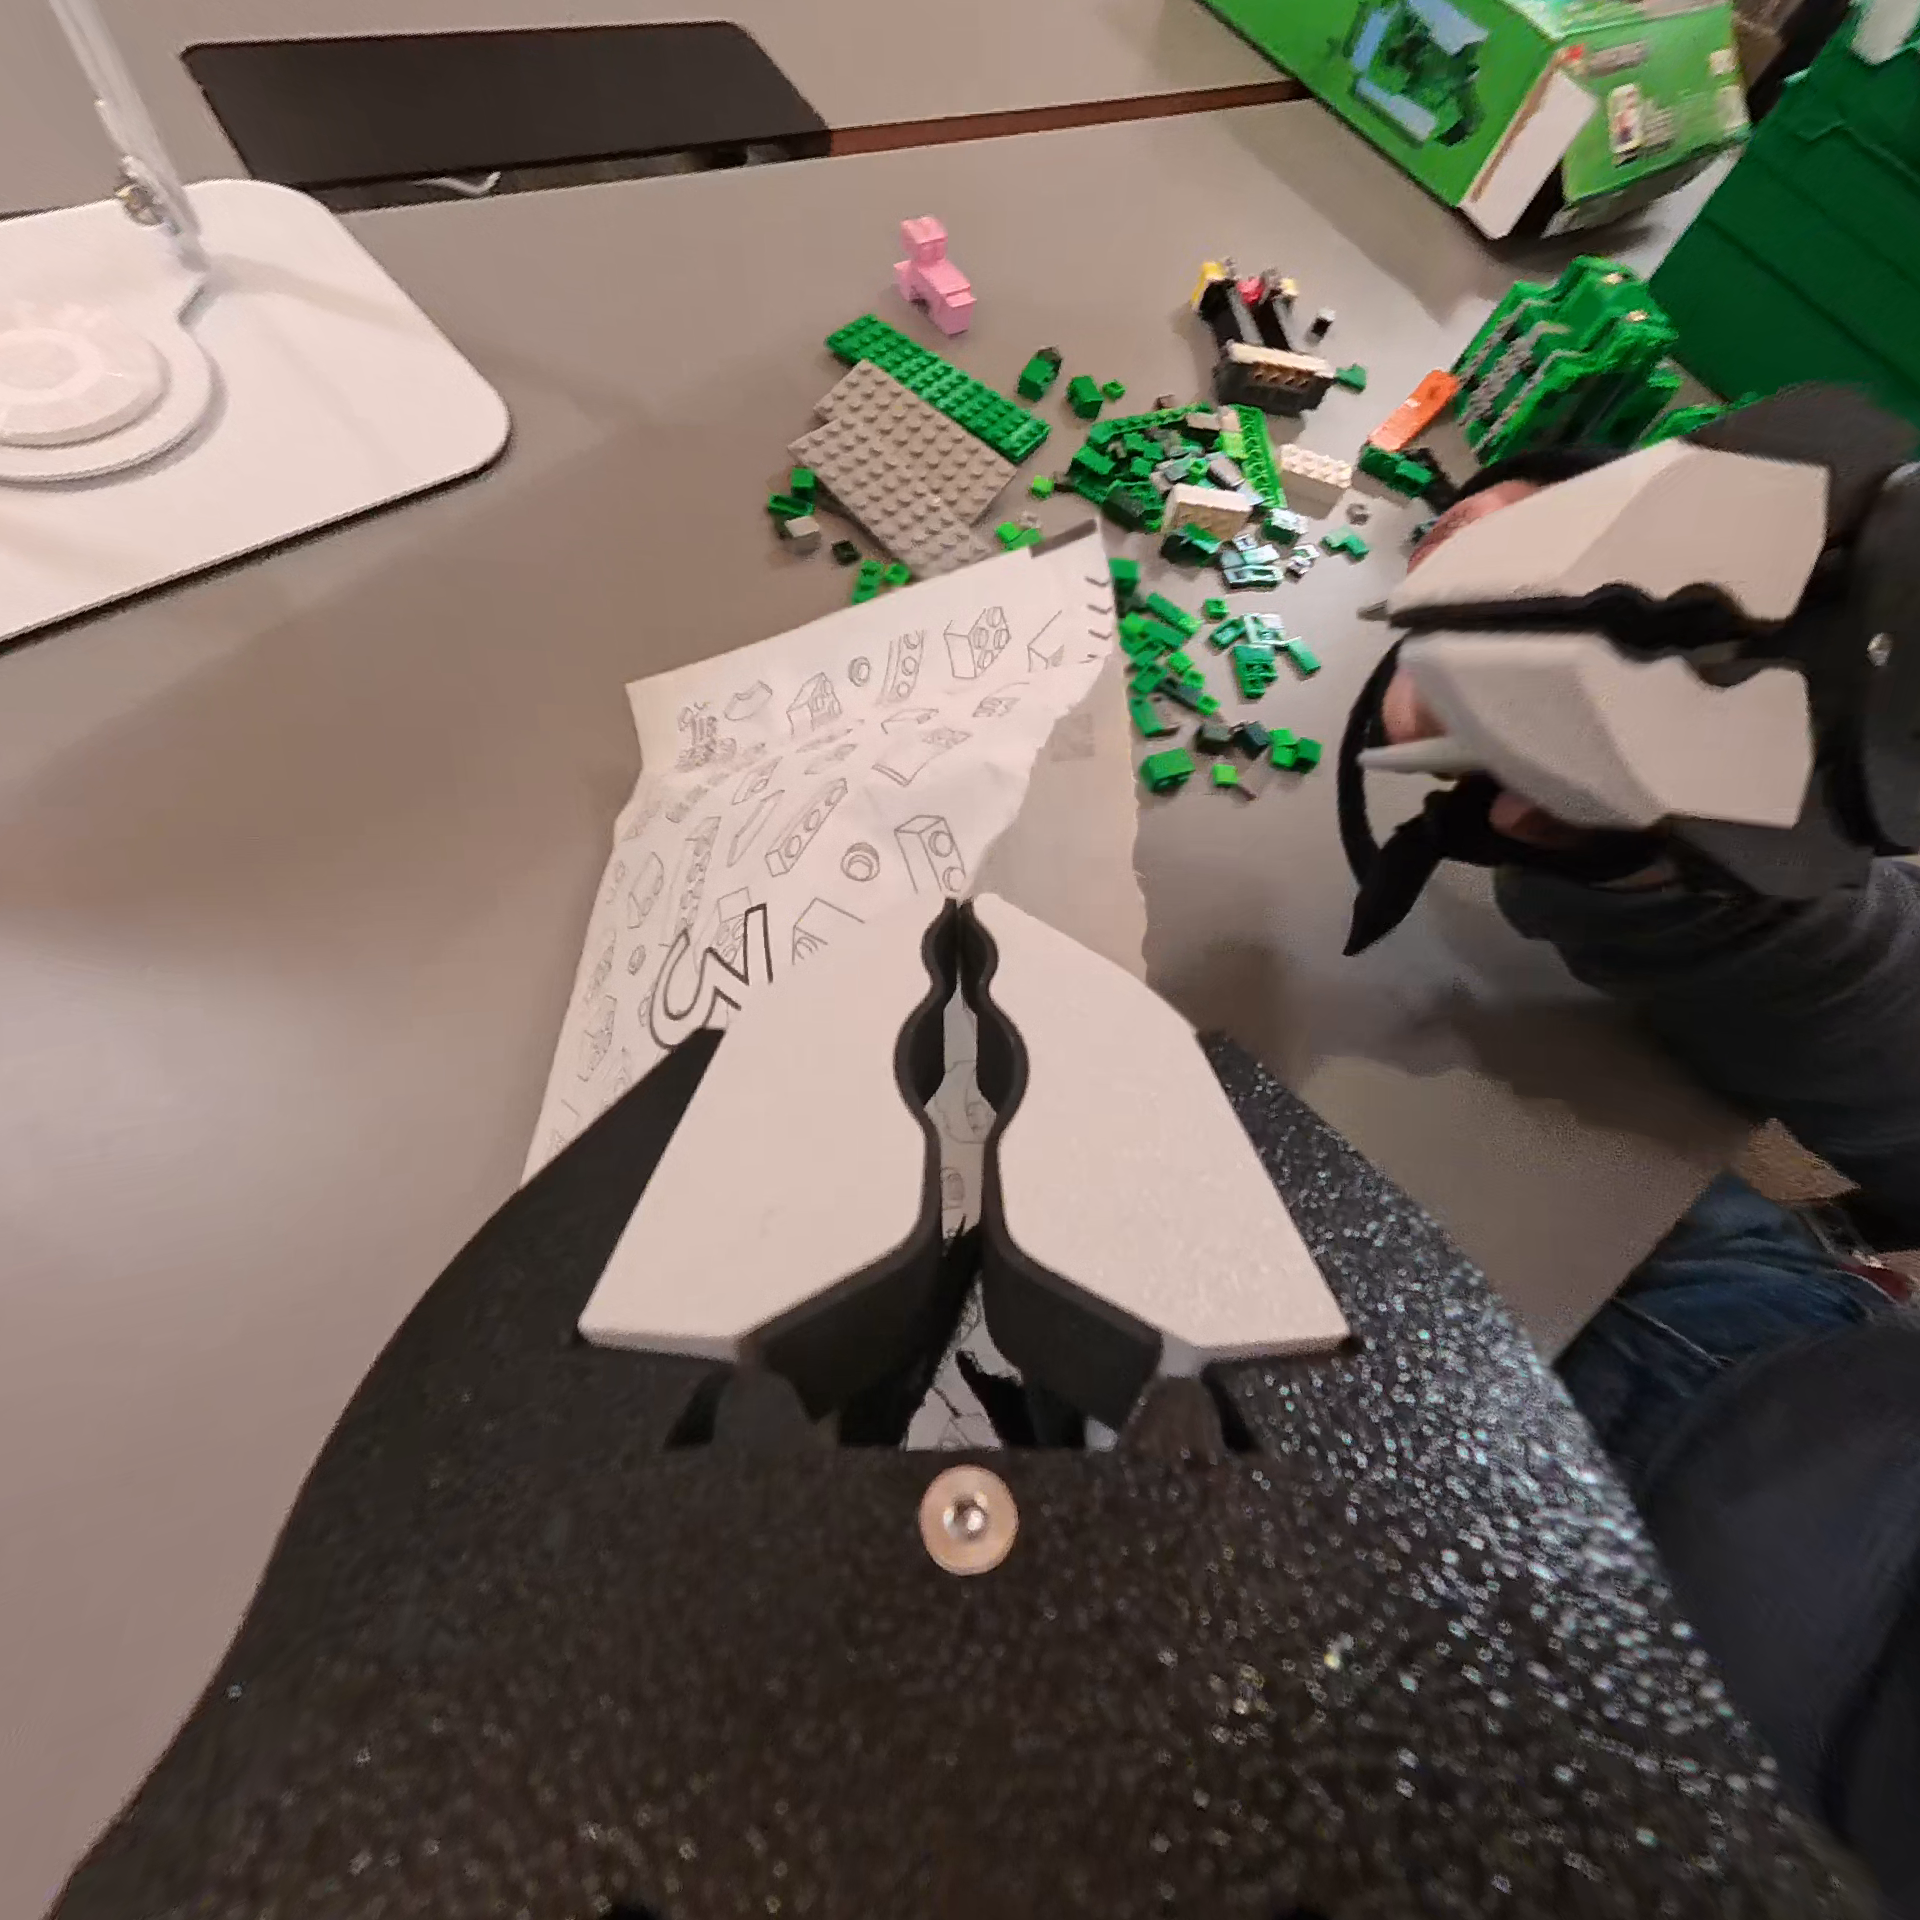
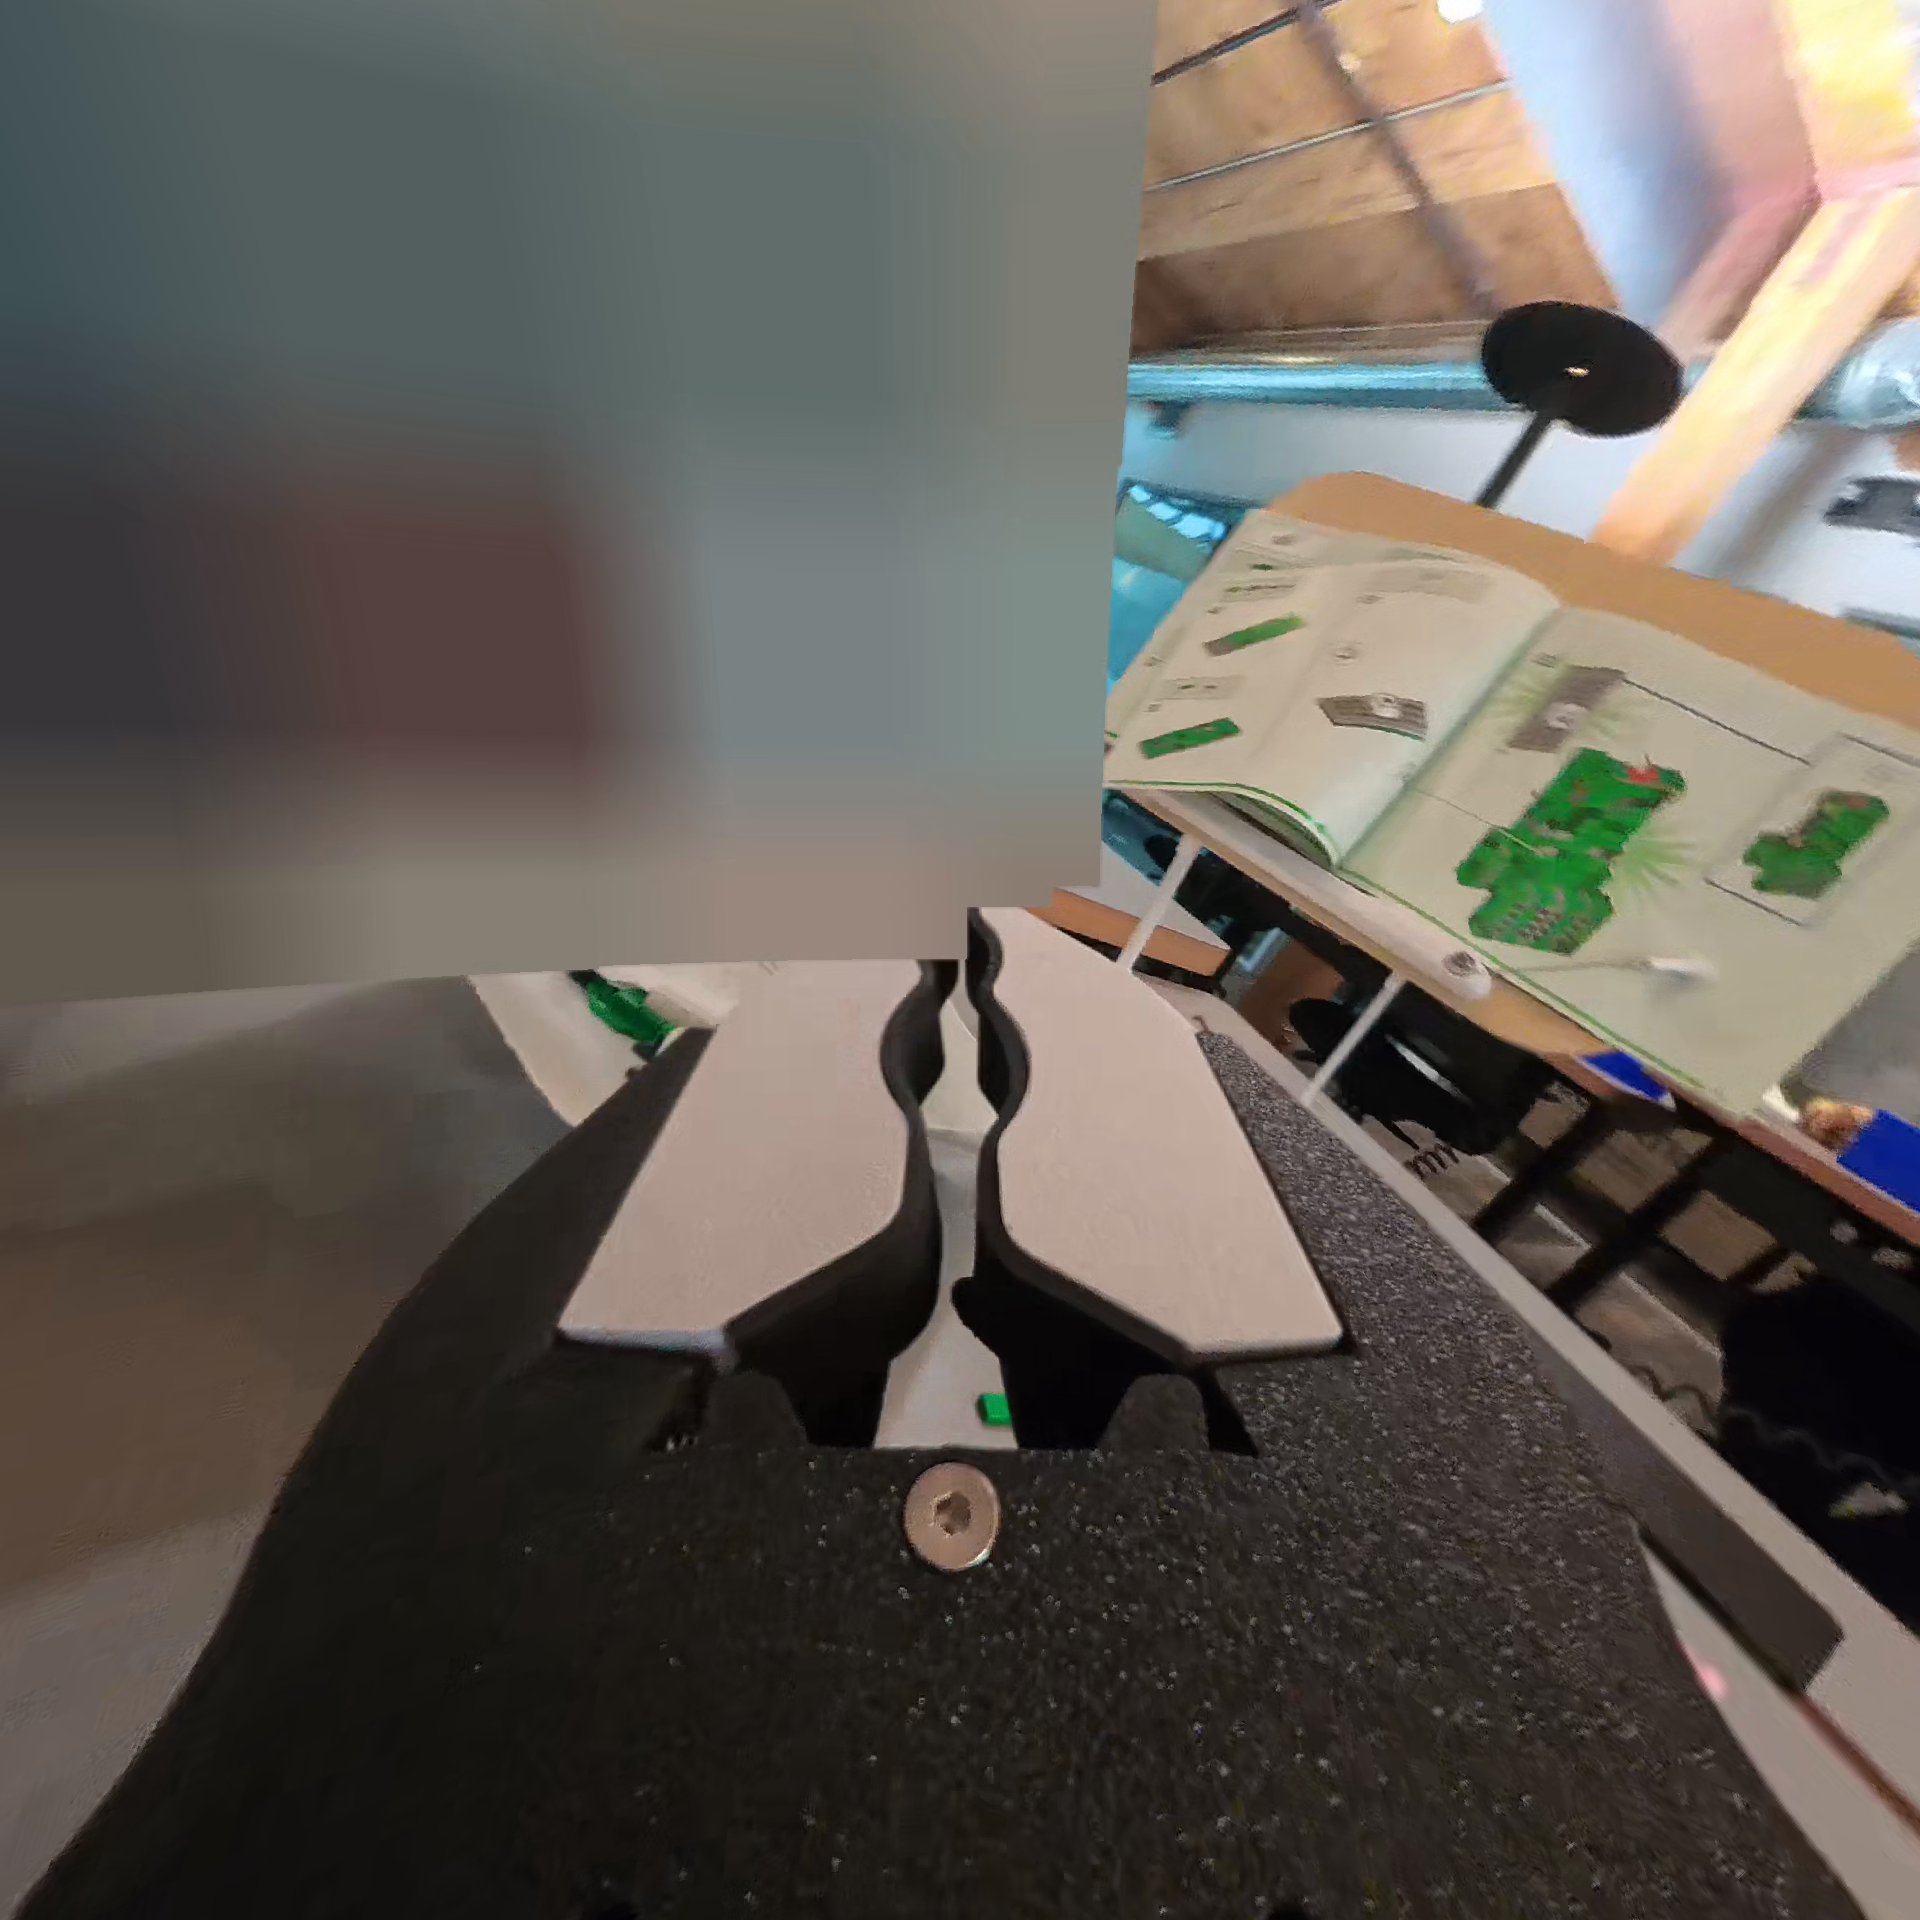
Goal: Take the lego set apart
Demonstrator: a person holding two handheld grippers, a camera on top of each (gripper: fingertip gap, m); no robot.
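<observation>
My left gripper is shut on a white paper bag printed with brick outlines; the paper runs between the jaws and spreads over the grey table. Beyond it lie loose green bricks, a grey plate, a long green plate, a pink pig figure, a small black build and a part-built green model. My right gripper hovers to the right of the bag, shut and empty. In its own view the right gripper tilts up toward the room.
A green set box lies at the back right. A white stand base sits at the left, with a black pad behind it. An orange tool lies by the model. An open instruction booklet rests on a raised stand. One gripper's finger ends stand about 8 cm off the other's. From either gripper's tips it is about 25 cm to the grey plate.
</observation>
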